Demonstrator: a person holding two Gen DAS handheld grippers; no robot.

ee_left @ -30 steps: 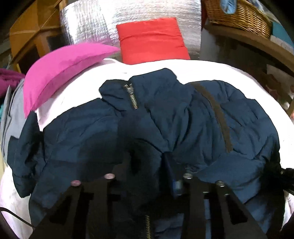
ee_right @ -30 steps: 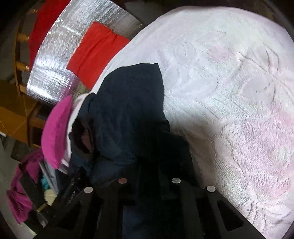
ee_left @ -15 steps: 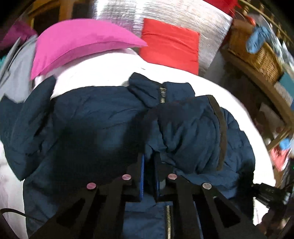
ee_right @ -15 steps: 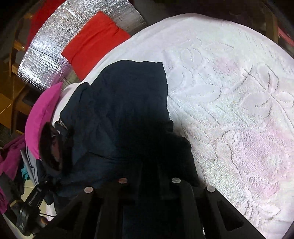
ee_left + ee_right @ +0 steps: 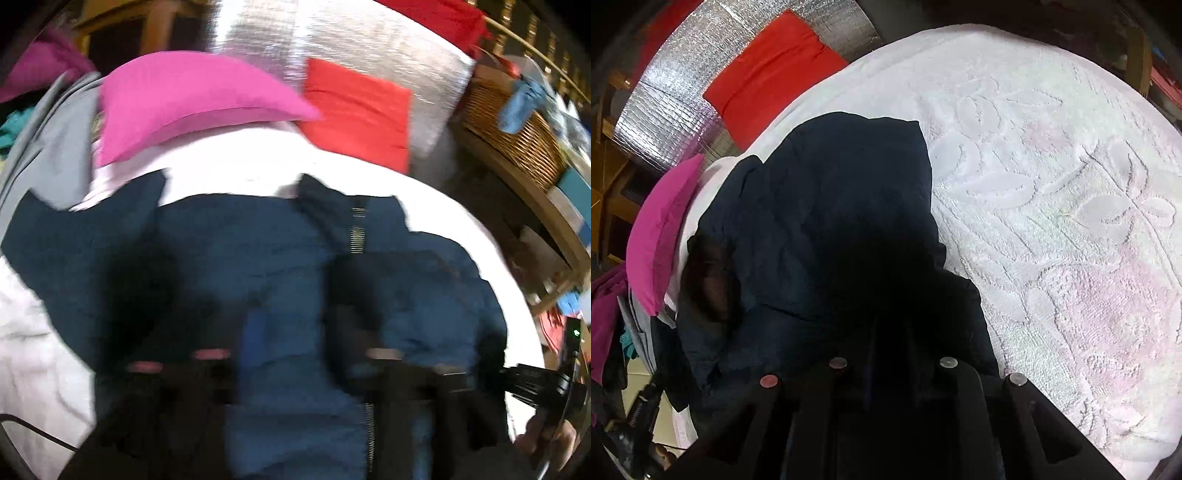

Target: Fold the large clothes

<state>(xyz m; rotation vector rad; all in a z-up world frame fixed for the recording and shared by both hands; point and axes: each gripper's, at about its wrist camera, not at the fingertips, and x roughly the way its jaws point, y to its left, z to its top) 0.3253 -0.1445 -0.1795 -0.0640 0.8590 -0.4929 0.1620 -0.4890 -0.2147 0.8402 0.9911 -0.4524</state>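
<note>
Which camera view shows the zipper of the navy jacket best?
The left wrist view: the zipper runs down the navy jacket from its collar, though motion blurs it. The right wrist view shows only dark jacket fabric, with no zipper visible.

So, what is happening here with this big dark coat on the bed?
A person with a gripper in each hand is folding a navy puffer jacket that lies on a white bedspread. In the blurred view of the left gripper, its fingers stand apart over the zipper. The right gripper is at the jacket's edge; that spot is too dark to tell if it grips. A pink pillow and a red cushion sit behind the jacket.
</note>
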